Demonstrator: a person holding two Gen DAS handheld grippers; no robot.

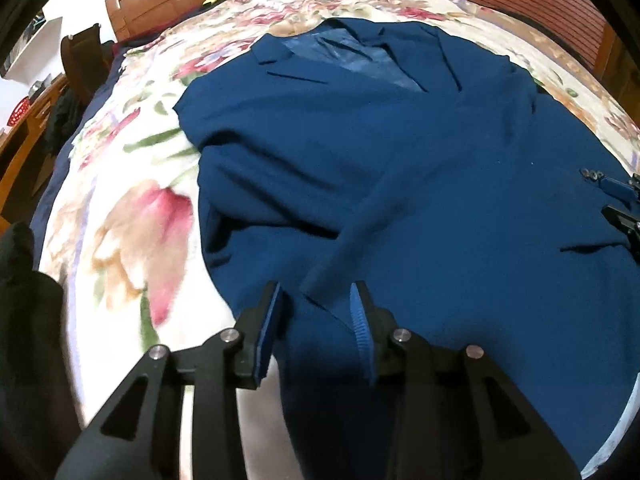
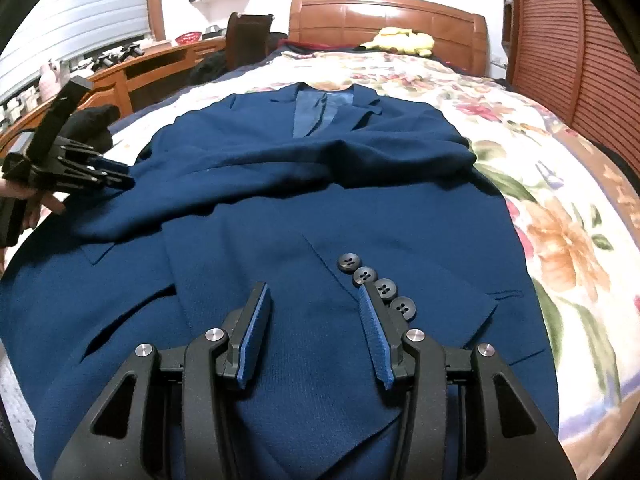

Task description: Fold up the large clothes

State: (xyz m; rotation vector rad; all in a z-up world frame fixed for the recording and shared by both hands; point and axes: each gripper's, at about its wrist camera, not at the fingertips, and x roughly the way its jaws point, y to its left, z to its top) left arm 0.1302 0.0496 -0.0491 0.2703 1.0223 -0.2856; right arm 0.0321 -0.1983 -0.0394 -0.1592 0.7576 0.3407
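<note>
The blue jacket [image 2: 304, 200] lies flat on the bed [image 2: 540, 184], sleeves crossed. My left hand-held gripper [image 1: 316, 300] and right hand-held gripper [image 2: 314, 300] are both spread, empty. I should pinch the hem evenly before folding.

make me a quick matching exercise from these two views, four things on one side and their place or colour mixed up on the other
Things
1. blazer
2. buttons
3. plush toy
4. blanket

Place or colour
A. yellow, by the headboard
B. floral, covering the bed
C. dark blue, spread out with its sleeves folded across the front
D. dark, four in a row on a sleeve cuff beside the right gripper

Pairs: 1-C, 2-D, 3-A, 4-B
</note>
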